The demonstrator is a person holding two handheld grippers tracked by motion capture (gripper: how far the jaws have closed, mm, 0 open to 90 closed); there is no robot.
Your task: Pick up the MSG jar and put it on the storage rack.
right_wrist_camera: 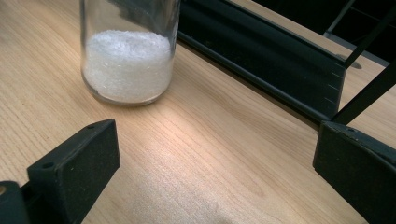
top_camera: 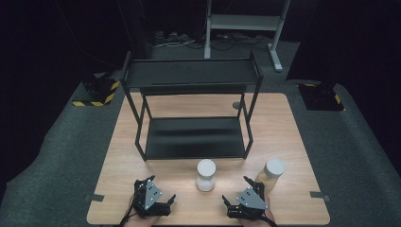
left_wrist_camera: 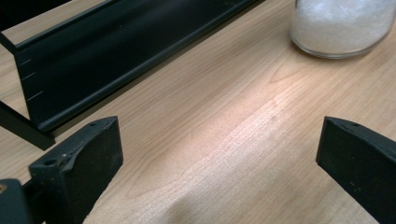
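Jar of white granules (top_camera: 205,175) stands upright on the counter (top_camera: 293,142), lower centre of the high view, just in front of the black two-tier shelf (top_camera: 191,137). Glass wall, pale lid, about half filled: judged moderately heavy, rigid, smooth, liable to slip and breakable if dropped. Best hold is across the straight body below the lid, squeezed evenly. A second jar with amber contents (top_camera: 270,174) stands to its right. Left tongs (top_camera: 158,191) and right tongs (top_camera: 236,191) rest at the bottom edge, either side of the white jar, both spread wide and empty.
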